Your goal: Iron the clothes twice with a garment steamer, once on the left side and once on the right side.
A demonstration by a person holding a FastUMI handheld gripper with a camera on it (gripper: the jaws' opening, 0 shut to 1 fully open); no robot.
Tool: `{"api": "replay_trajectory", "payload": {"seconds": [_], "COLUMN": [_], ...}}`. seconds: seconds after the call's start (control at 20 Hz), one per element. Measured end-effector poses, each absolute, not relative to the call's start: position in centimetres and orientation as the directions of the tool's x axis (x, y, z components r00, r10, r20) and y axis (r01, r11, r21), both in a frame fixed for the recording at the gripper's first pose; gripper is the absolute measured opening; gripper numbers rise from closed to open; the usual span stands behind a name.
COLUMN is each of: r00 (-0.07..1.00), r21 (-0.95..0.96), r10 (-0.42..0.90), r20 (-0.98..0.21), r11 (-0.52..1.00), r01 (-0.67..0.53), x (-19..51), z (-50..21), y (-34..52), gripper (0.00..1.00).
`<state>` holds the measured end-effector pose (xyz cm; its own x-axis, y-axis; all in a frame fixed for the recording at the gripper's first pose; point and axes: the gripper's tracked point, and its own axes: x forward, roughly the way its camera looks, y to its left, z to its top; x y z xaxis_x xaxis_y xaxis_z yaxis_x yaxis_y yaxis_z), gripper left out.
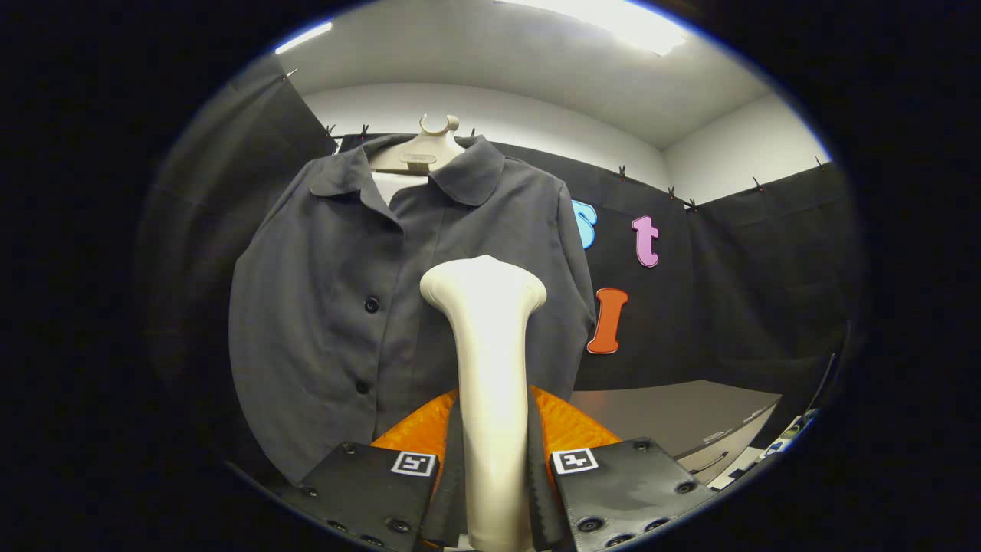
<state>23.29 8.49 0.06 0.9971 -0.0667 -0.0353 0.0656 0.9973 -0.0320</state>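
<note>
Hand-held gripper (492,460) clamped on garment steamer (489,368), handle between both fingers. Steamer head sits against the grey shirt (345,307), centre frame, right of the buttons. Shirt hangs on hanger (426,146), upper centre.

A grey worktop (674,418) stands before the black cloth wall (766,291), under a white ceiling (498,69) with bright lights (636,23).

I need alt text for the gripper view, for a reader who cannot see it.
The claw is shut on a steamer, whose head points up at a dark buttoned shirt. The shirt hangs on a hanger before a black cloth wall; a grey table stands beyond the fingers.
</note>
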Motion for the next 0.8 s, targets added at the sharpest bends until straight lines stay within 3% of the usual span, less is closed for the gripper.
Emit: {"api": "replay_trajectory", "payload": {"seconds": [0.25,0.8], "r00": [0.998,0.989], "r21": [-0.030,-0.059], "r10": [-0.062,-0.046], "r20": [-0.030,-0.138], "r11": [0.998,0.998], "r01": [0.061,0.039], "x": [22.6,18.8], "z": [-1.0,-8.1], "y": [8.3,9.8], "gripper": [0.42,0.41]}}
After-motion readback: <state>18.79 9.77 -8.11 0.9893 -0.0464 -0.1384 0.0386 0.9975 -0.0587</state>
